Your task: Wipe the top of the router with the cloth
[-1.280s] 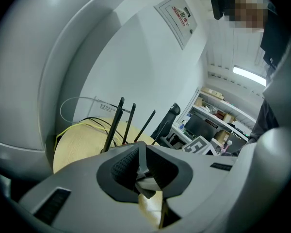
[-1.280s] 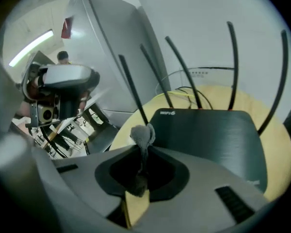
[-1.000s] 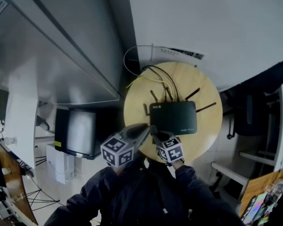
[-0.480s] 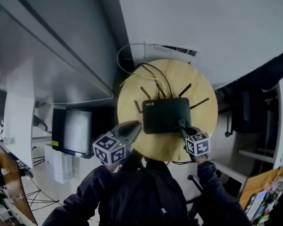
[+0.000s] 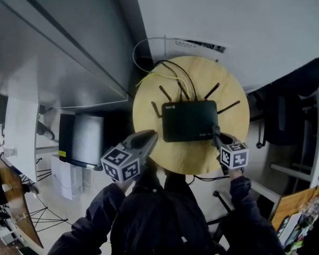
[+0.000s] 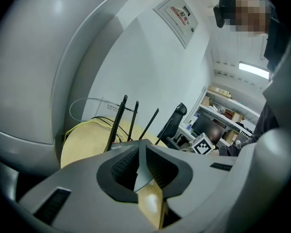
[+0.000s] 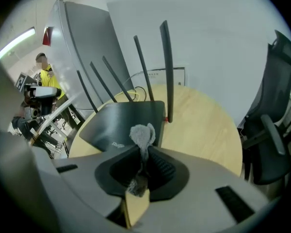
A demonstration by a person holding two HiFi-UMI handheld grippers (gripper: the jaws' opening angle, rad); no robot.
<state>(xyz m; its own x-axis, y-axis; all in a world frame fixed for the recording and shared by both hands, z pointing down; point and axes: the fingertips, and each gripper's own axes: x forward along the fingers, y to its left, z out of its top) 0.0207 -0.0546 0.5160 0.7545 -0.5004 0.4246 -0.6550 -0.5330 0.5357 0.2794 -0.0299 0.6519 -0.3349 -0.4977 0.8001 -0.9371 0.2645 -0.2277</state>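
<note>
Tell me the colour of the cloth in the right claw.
Grey cloth, clearest in the right gripper view.

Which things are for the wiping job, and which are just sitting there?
For the job: flat black plastic router with antennas; small grey fluffy cloth, pinched in the right gripper.

Just there: round pale wooden table; thin yellow cable; black office chair; left gripper, shut on nothing.

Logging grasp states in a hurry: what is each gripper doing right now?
Left gripper: jaws closed, nothing between them.
Right gripper: jaws closed on the grey cloth, at the router.
</note>
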